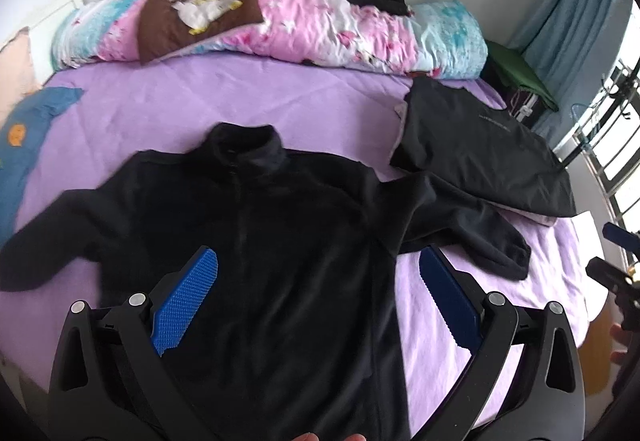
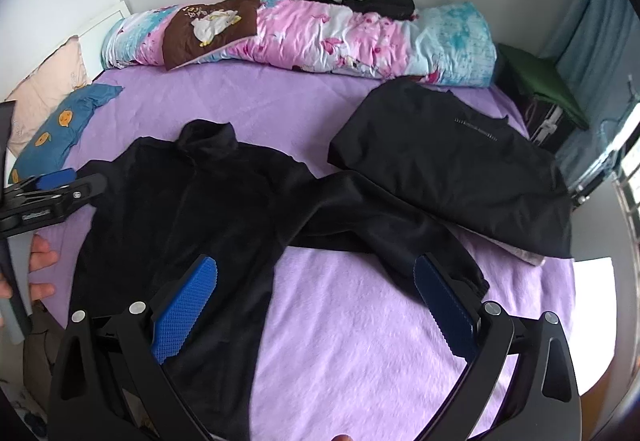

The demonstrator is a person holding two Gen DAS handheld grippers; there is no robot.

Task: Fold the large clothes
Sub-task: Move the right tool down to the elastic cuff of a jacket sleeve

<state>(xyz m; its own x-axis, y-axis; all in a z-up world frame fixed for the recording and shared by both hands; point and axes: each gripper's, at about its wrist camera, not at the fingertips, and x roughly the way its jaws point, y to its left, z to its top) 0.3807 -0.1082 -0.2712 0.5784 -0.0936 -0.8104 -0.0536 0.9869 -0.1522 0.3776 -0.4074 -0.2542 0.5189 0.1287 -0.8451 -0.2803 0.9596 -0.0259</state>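
Left claw (image 1: pixel 318 301) gaping, empty; right claw (image 2: pixel 316 305) likewise.

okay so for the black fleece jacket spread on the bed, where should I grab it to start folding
Probably the cuff of the black fleece jacket: that sleeve lies flat, spread out on the purple sheet. Bring the open right gripper down from above.

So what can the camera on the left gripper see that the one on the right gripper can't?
Only the left wrist view shows the jacket's left sleeve spread over the sheet, and the right gripper at its far right edge.

Only the right wrist view shows the left gripper at its left edge and the peach pillow in full.

Both show the black fleece jacket laid flat, the folded dark shirt, the rolled floral quilt and the purple sheet. Both grippers are open, holding nothing.
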